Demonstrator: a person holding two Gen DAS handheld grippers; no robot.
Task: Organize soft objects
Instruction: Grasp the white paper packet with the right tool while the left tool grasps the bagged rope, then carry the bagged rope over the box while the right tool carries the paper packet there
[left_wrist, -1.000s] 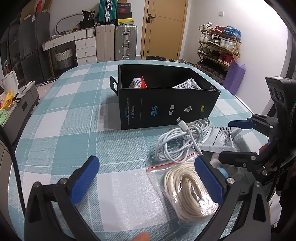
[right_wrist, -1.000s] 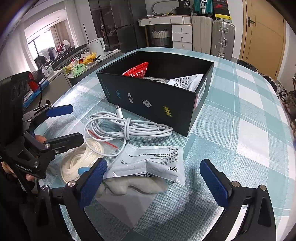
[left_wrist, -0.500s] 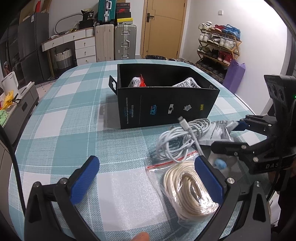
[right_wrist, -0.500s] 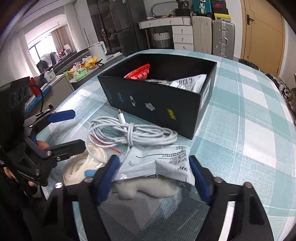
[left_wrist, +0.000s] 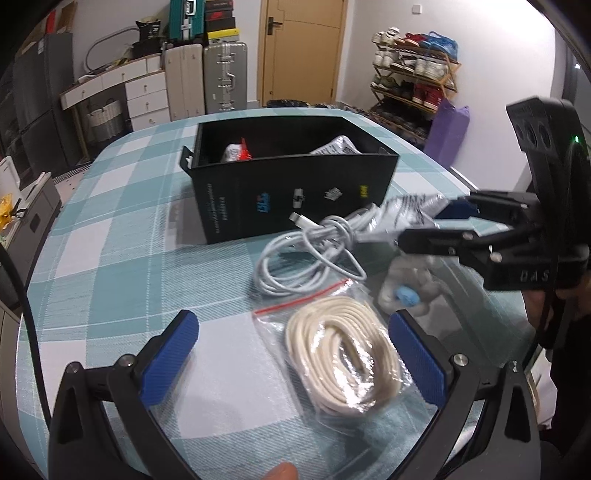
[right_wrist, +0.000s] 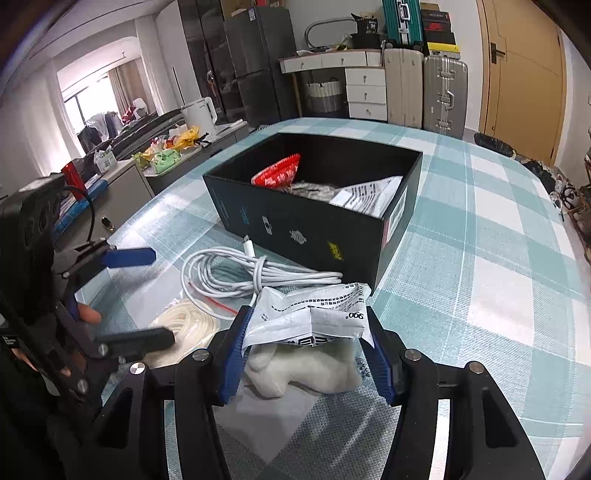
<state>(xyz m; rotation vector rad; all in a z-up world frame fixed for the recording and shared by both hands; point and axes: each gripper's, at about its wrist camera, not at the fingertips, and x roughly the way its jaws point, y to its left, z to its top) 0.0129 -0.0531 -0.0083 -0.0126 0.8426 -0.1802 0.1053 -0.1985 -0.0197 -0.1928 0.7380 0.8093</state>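
Teal-and-white checked tablecloth (right_wrist: 480, 229), black box (right_wrist: 306, 229), white cable (right_wrist: 236, 273).

Even indoor light, bright window (right_wrist: 92, 99), fisheye-bent edges, blurred packet (left_wrist: 410, 210).

Tablecloth (left_wrist: 110, 229): woven checked cloth, matt. Box (left_wrist: 295, 192): matt black card. Rope bag (left_wrist: 343, 354): clear glossy plastic. Cable (left_wrist: 306, 258): smooth white plastic. Pouch (right_wrist: 314, 314): crinkled printed film.

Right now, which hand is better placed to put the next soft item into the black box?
The right. Its jaws have just been closing on the white printed pouch, facing the black box. The left gripper stands open over the bagged cream cord, gripping nothing.
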